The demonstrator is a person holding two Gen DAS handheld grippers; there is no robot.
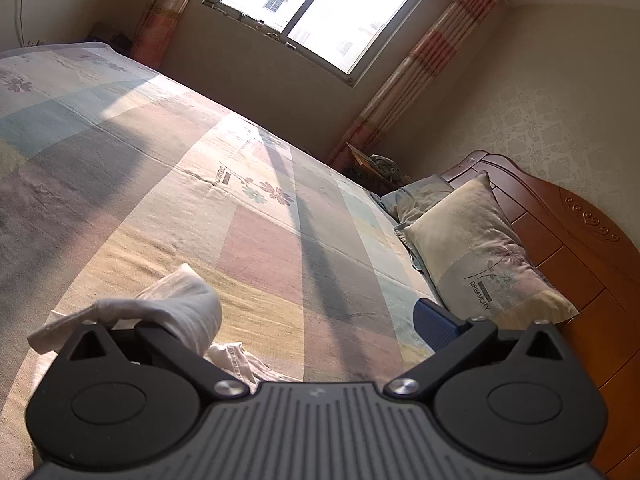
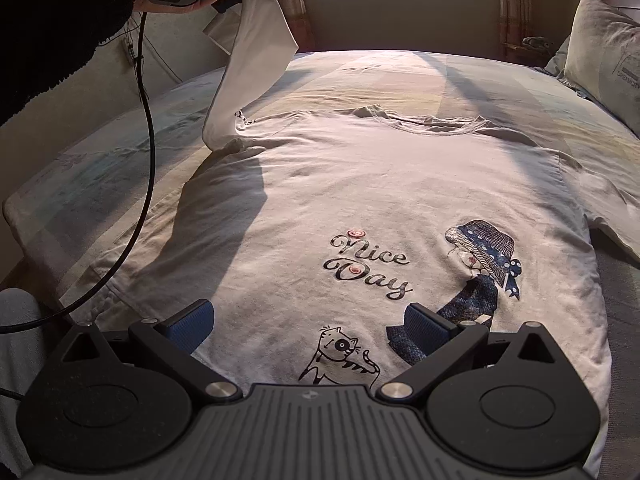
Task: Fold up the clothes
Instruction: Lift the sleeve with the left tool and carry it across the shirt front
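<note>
T-shirt [image 2: 360,200] flat on bed [image 2: 460,76], unfolded; sleeve [image 2: 248,72] at 11 o'clock lifted, draped over left gripper [image 1: 280,320], jaws spread; right gripper [image 2: 308,324] spread, empty; all folds left.

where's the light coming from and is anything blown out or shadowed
Left wrist view: the window is blown out white, and dark shadow bands cross the bedspread. Right wrist view: the lifted sleeve casts a shadow on the t-shirt; fisheye curves the bed edges.

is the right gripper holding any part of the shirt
No, the right gripper hangs open above the printed front of the shirt, its blue pads apart with no cloth between them.
</note>
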